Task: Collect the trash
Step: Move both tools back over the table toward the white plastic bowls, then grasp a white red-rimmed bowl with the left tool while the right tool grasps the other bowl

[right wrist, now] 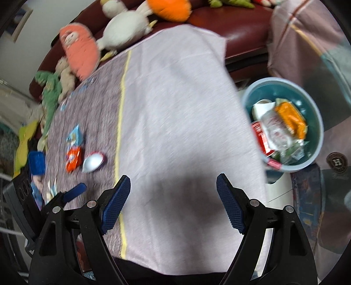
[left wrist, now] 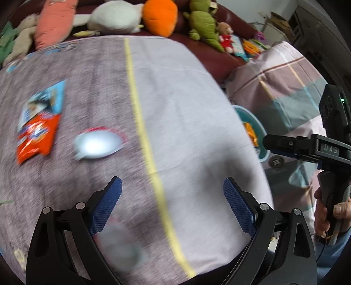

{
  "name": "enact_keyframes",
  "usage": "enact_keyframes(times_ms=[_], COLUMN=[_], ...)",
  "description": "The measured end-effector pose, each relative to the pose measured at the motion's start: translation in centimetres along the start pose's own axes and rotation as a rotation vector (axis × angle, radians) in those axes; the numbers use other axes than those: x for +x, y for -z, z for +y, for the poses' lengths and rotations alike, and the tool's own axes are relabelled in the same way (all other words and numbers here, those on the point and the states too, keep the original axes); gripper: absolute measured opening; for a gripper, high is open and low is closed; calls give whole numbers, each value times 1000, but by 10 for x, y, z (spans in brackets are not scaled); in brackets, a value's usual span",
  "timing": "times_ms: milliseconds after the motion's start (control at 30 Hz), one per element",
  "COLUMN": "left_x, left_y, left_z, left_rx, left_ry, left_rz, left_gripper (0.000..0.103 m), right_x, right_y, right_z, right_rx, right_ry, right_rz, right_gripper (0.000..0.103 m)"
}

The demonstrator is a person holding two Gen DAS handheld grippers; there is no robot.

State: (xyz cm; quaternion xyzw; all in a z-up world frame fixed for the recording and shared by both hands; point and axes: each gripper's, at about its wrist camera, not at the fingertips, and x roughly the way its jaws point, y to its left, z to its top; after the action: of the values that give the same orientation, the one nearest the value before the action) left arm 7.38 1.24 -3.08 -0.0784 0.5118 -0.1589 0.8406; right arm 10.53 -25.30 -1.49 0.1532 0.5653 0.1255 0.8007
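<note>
On the cloth-covered table [left wrist: 186, 92] lie an orange snack wrapper [left wrist: 36, 138], a blue wrapper [left wrist: 43, 103] and a white foil lid [left wrist: 98, 143]; a blurred pale cup-like piece [left wrist: 119, 247] lies near my left gripper. My left gripper [left wrist: 173, 193] is open and empty above the cloth. My right gripper [right wrist: 173, 186] is open and empty; it also shows at the right of the left wrist view [left wrist: 283, 146]. The same wrapper [right wrist: 73, 159] and lid [right wrist: 93, 162] show in the right wrist view. A teal bin [right wrist: 316, 122] holding several wrappers stands beside the table's right edge.
Plush toys [left wrist: 161, 16] lie along a dark red sofa [left wrist: 219, 57] behind the table. A checked cloth [left wrist: 285, 87] covers furniture at the right. The bin also shows in the left wrist view [left wrist: 258, 129]. More small items [right wrist: 37, 163] lie at the table's left.
</note>
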Motion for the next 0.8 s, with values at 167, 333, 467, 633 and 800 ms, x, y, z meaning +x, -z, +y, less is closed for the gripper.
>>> enact_keyframes(times_ms=[167,333,467,633,800], left_x=[-11,-11,-9,-8,2], left_y=[25,48,60,67,71], left_z=[32,58,64,57,54], left_rx=[-60,-120,-124,-58,-31], left_ry=[-42,-76,-90,-117,-95], left_rz=[7,39,60,67,78], left_gripper=[94,94,93,72,8], right_x=[16,27,36,47,55], right_y=[19,33,44,51,50], right_z=[23,36,48,65,79], right_rx=[-43,-65,-99,-133,-163], right_ry=[-26,-27,-24,-25,-13], right_rz=[42,81,111,141,150], right_gripper=[77,77,77,77,77])
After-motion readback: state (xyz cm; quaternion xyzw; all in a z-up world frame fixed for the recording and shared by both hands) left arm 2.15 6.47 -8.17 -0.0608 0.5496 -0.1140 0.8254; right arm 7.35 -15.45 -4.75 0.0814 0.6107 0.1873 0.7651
